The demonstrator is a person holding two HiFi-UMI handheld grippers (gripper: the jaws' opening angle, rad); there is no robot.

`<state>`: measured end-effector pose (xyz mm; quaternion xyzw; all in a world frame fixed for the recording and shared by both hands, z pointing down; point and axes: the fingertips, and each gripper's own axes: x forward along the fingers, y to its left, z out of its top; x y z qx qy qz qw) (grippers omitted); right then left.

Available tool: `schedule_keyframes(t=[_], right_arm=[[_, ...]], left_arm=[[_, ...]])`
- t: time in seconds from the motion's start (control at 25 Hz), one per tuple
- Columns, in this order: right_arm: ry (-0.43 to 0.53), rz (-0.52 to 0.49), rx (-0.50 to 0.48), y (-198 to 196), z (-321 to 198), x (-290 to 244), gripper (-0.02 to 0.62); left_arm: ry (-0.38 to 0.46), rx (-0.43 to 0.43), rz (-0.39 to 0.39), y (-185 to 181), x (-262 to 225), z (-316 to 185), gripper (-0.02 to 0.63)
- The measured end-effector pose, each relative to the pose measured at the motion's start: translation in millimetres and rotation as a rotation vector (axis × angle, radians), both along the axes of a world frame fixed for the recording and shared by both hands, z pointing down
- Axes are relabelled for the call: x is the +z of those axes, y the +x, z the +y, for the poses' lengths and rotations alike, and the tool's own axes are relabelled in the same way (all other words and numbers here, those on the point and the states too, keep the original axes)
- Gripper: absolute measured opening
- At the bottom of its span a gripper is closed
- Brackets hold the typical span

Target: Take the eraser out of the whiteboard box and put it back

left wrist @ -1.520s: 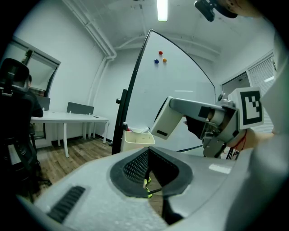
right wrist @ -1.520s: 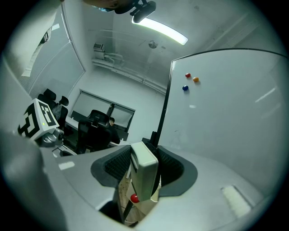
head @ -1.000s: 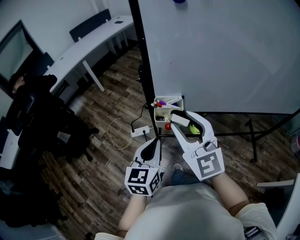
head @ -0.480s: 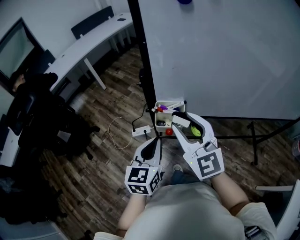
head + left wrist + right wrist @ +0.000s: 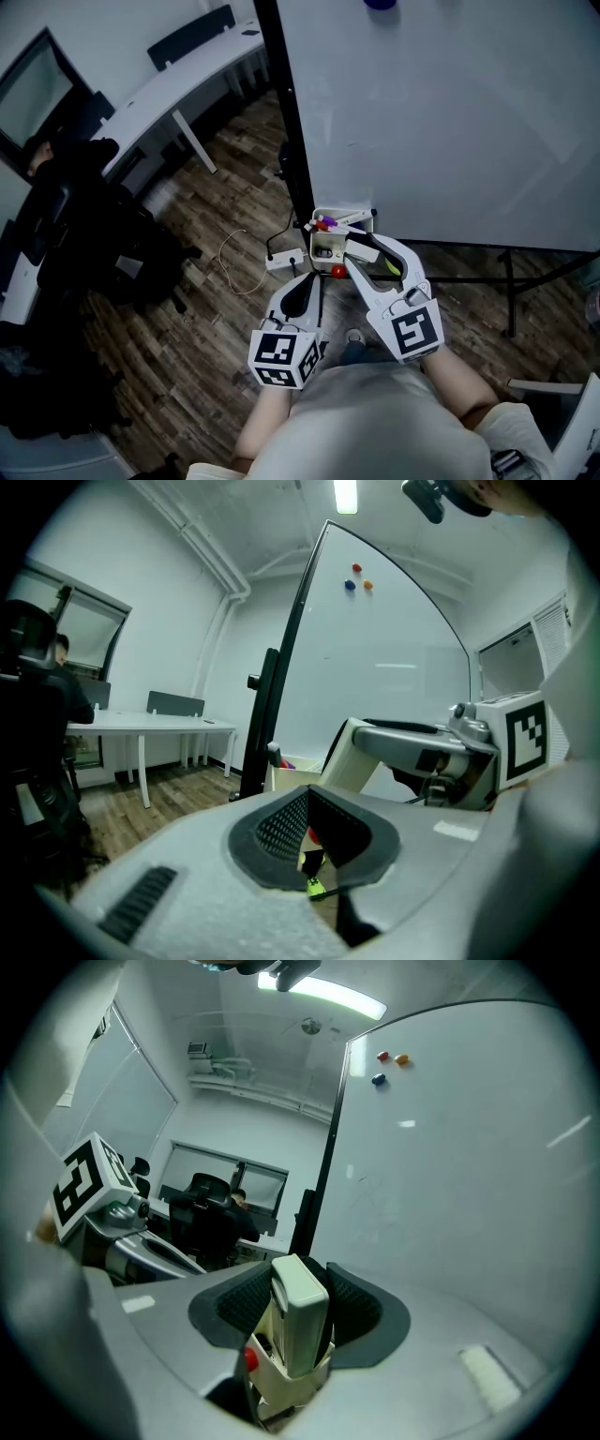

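Far left: white desk [image 5: 178, 84] and dark office chairs [image 5: 66, 244], well apart from the work; below them, on the wooden floor [image 5: 202, 319], a power strip [image 5: 284, 261] with its cable.

Left of centre: left tongs [image 5: 305, 286], pads drawn together on nothing, idle just beside the box.

Centre: whiteboard box [image 5: 323, 251] at the lower left corner of the whiteboard [image 5: 450, 112]; markers [image 5: 323, 223] at its far end, a small red thing [image 5: 336, 271] at its near side.

Right of centre: right tongs [image 5: 361, 248], clamped on the eraser [image 5: 300, 1321]; eraser upright between the pads, lower end at the mouth of the box, most of its length above the rim.

Progress, as judged: removal done; return begun but not finished; left to do: lowering the eraser fully in, opening the right tongs, drawing clear.

Hard to make out: whether the eraser's lower end touches the wall or bottom of the box, hidden by rim and pads; the deeper contents of the box; in the head view, the eraser itself, largely masked by the right tongs.
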<state>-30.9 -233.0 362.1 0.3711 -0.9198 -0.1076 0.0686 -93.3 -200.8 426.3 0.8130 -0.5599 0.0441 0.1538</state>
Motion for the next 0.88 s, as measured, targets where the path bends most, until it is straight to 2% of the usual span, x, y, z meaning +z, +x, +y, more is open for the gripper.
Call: schedule_keyframes(t=[0.08, 0.88], right_arm=[[-0.031, -0.001, -0.003, -1, -3, 6, 0.19], [-0.133, 0.025, -0.08, -10, -23, 47, 0.19]], left_arm=[[0.0, -0.007, 0.0, 0, -1, -4, 0.005], [-0.003, -0.04, -0.002, 2, 2, -42, 0.005]])
